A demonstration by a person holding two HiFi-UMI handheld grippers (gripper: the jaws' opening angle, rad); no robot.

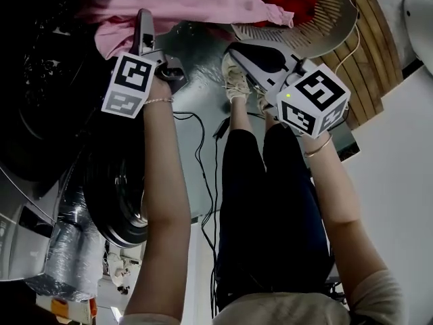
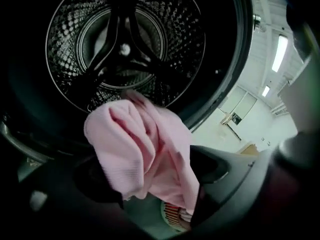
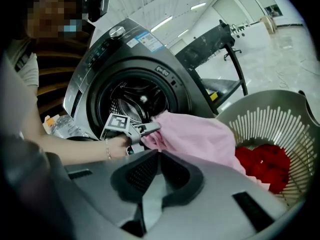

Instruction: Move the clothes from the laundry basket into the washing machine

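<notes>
A pink garment hangs between the wide-apart jaws of my left gripper, just in front of the washing machine's dark drum. The pads do not press on it. In the right gripper view the left gripper is at the machine's door opening, and the pink garment trails back toward the grey laundry basket. Red clothes lie in the basket. My right gripper is shut and empty, held near the basket rim.
The machine's round door stands open at lower left. Cables run over the floor by the person's legs and shoes. A plastic-wrapped bundle sits beside the machine. A black rack stands behind it.
</notes>
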